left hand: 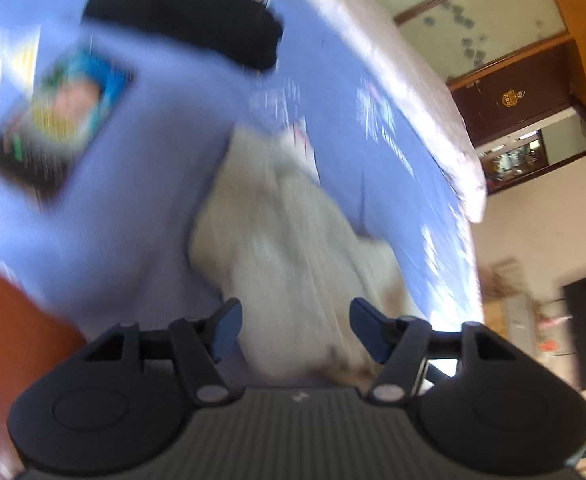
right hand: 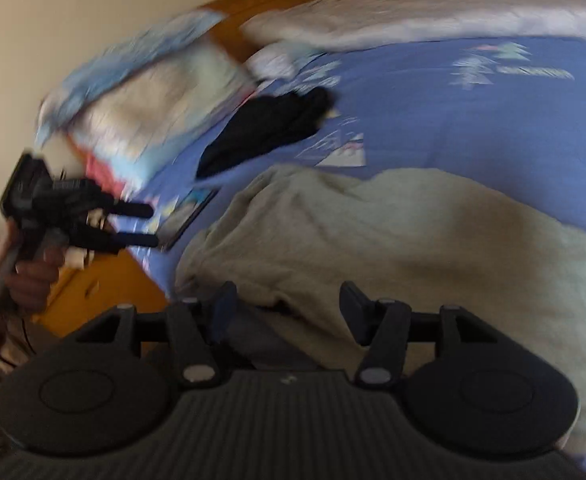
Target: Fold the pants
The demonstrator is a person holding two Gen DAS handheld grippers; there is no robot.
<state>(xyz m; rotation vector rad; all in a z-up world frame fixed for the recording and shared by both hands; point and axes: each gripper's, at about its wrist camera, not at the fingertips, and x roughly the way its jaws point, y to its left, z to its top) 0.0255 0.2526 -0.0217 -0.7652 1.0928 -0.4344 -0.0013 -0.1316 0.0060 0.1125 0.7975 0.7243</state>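
Note:
Light beige pants (left hand: 293, 232) lie crumpled on the blue patterned bedsheet (left hand: 165, 184); the left wrist view is blurred. My left gripper (left hand: 297, 314) is open, hovering just short of the pants' near end, with nothing pinched. In the right wrist view the pants (right hand: 393, 236) spread across the bed (right hand: 453, 120). My right gripper (right hand: 289, 298) stands open over their near edge, with cloth showing behind the gap but no pad pressing on it. The left gripper (right hand: 149, 226), held by a hand (right hand: 33, 276), sits off the bed's left side, empty, with its fingers apart.
A black garment (right hand: 269, 128) lies on the sheet beyond the pants, also the black garment (left hand: 181, 20). A colourful book (left hand: 61, 120) rests on the sheet to the left. Pillows (right hand: 153, 100), a pale blanket (right hand: 453, 8) and an orange wooden bed frame (right hand: 105, 292) border the bed.

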